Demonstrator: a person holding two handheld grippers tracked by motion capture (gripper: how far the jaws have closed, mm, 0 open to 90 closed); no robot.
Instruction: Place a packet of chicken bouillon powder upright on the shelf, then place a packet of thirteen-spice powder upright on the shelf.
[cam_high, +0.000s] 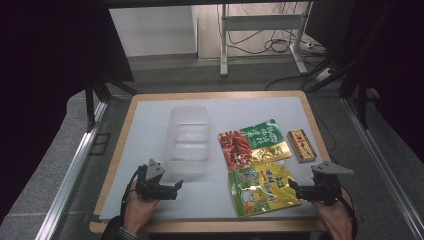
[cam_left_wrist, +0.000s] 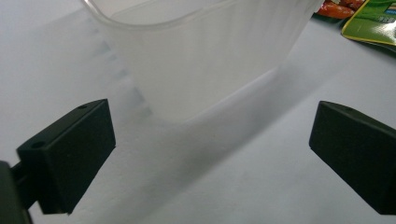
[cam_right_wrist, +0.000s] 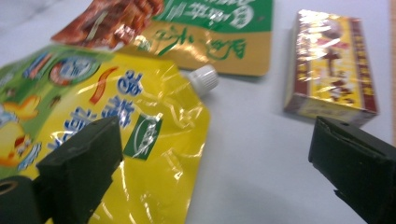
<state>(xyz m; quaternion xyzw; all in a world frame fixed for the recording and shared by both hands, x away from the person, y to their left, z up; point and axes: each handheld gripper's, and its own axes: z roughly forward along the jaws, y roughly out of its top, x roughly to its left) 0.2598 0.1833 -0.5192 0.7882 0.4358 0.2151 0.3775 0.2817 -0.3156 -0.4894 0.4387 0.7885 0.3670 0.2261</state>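
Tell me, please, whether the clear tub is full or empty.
Empty: the tub shows nothing inside in the high view, and the pouches still lie beside it.

Past my work I see a red-and-green pouch (cam_high: 254, 142) beside a small yellow box (cam_high: 301, 145) on the table (cam_high: 150, 107).

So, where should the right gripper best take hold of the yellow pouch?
Probably at the right edge of the yellow pouch, coming from the right, where the open right gripper is. The pouch lies flat, so its thin edge suits the fingers.
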